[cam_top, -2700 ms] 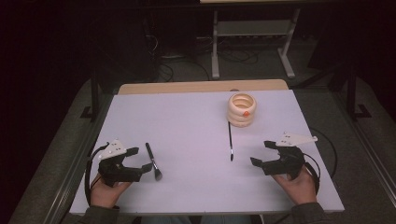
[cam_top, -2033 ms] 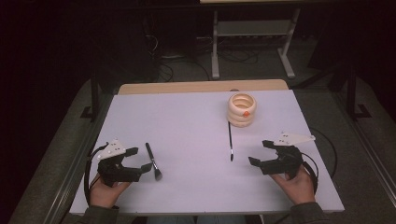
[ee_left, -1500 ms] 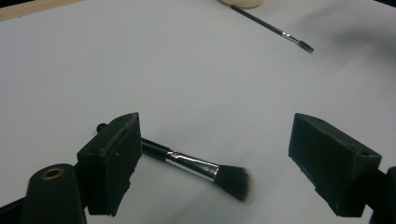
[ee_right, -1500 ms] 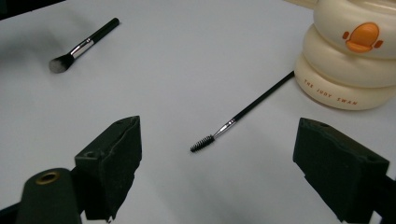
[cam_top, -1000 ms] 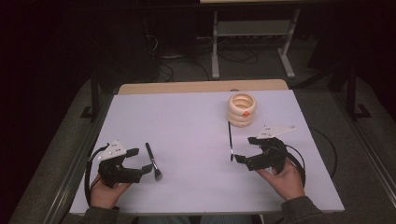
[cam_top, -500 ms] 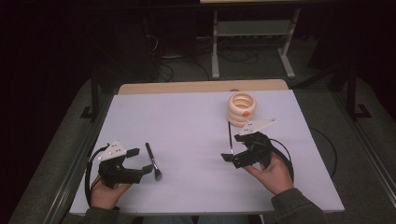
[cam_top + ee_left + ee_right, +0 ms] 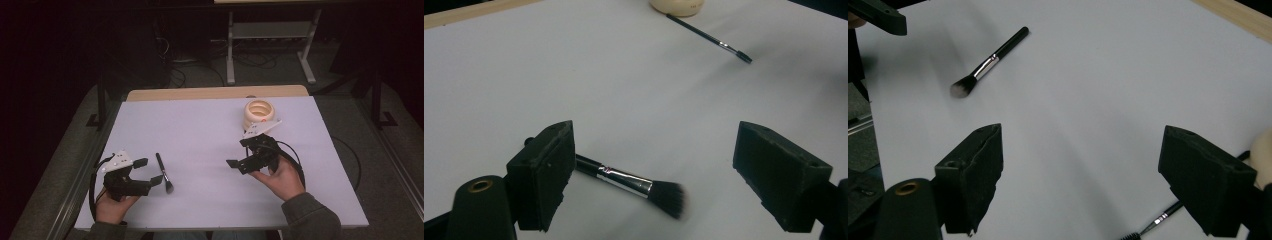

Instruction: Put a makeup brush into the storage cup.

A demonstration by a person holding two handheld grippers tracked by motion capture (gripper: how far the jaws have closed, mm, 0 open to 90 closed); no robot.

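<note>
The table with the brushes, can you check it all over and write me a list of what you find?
Surface: white table top, flat, wooden strip at the far edge.
Job's things: thin brush lying near the right tool; fluffy brush by the left tool; cream holder upright.
Clutter: nothing seen.
Grippers: left tool open beside the fluffy brush; right tool open above the thin brush.
Cables: black cable loops from the right tool.
Surroundings: dark floor, metal stand behind.

both claws gape wide: left claw [image 7: 152, 172] low at the near-left, right claw [image 7: 239, 164] mid-desk, hands gripping from behind.
</note>
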